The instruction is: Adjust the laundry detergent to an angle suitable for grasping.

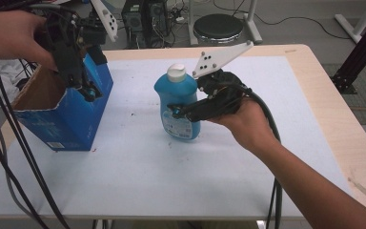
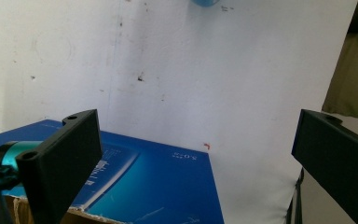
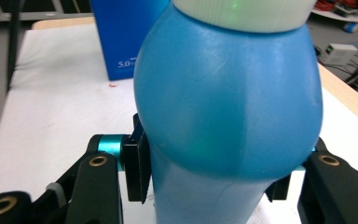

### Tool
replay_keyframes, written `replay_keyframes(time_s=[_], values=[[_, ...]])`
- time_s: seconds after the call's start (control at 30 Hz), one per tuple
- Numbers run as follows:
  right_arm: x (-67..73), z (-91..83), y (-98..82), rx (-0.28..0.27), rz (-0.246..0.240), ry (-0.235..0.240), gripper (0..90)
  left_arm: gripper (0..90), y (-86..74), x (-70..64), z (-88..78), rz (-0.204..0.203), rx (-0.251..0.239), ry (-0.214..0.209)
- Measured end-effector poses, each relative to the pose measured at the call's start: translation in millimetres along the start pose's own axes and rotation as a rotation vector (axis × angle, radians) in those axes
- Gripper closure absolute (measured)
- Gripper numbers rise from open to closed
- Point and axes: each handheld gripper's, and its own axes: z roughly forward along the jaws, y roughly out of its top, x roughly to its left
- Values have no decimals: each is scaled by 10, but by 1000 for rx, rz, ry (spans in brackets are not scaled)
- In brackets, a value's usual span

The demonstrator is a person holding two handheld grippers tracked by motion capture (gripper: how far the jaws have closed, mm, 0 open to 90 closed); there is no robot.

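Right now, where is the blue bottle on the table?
In the high view the blue bottle stands near the middle of the white mat, clamped by the right gripper, to the right of the open blue box.

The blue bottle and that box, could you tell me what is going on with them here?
A person works at a table with a gripper in each hand. The right gripper is clamped on the blue bottle, white cap up, over the white mat. The left gripper hangs with its jaws apart above the open blue cardboard box at the mat's left edge, gripping nothing. The bottle looks bound for the box, though that is a guess.
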Motion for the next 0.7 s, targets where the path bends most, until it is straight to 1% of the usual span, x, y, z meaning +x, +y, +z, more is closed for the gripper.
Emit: replay_keyframes(time_s=[0.1, 0.2, 0.3, 0.5, 0.6, 0.7], values=[[-43, -58, -49, -13, -4, 34, 451, 17, 21, -6, 8, -2, 0, -2], [-67, -95, -93, -22, -19, 59, 451, 16, 43, -9, 13, 5, 0, -2], [-81, -130, -127, -20, -35, 83, 451, 17, 54, -15, 19, 0, 3, -2], [-128, -181, -222, 0, -61, 121, 451, 17, 61, -26, 30, -1, 12, -1], [-152, -204, -268, 1, -73, 136, 451, 17, 66, -29, 37, -5, 13, -1], [-160, -225, -302, -9, -79, 152, 451, 17, 77, -33, 38, -6, 16, 0]])
